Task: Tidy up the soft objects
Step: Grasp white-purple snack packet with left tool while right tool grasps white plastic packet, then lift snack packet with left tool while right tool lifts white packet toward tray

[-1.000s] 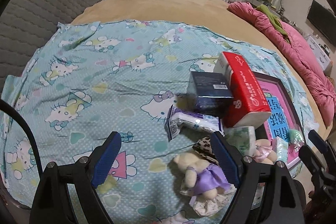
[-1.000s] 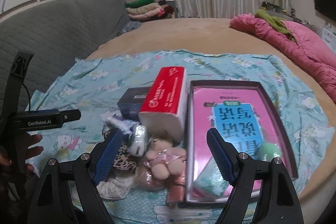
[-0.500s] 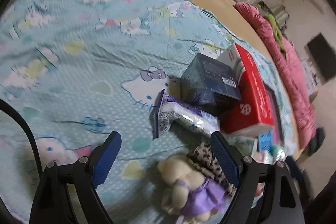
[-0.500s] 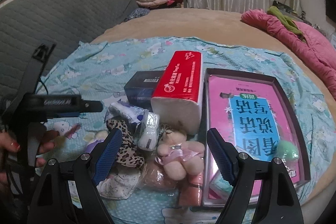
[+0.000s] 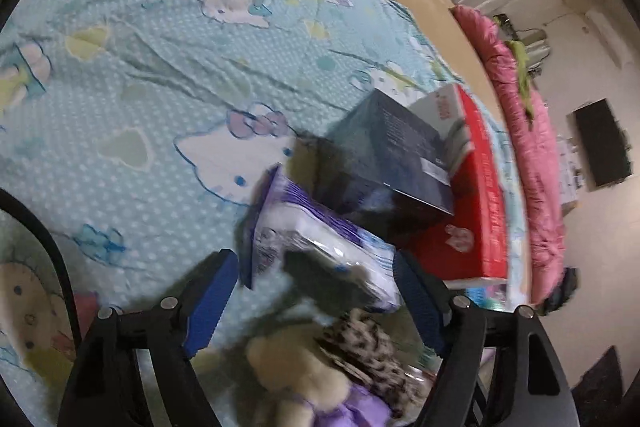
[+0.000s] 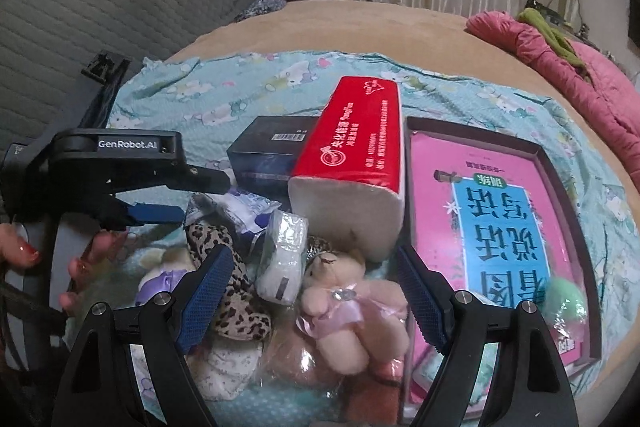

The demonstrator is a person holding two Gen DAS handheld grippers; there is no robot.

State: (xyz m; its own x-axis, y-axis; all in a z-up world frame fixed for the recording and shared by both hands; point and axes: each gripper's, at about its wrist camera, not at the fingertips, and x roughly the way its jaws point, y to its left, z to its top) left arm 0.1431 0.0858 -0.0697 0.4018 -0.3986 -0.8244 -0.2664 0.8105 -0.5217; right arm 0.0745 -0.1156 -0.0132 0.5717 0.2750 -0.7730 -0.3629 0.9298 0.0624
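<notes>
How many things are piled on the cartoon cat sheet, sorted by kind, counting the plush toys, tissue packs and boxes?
Plush bears: 2, purple-dressed bear, pink-dressed bear
Tissue packs: 3, red tissue pack, purple-printed pack, small white pack
Boxes: 2, dark blue box, pink book tray
Leopard-print cloth: 1
Total: 8

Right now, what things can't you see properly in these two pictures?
- Teddy in purple: left wrist view, blurred, cut by the bottom edge.
- Purple-white packet: left wrist view, print smeared by blur.
- Dark blue box: right wrist view, its right end hidden behind the red tissue pack.
- Book: right wrist view, near corner behind a gripper finger.
</notes>
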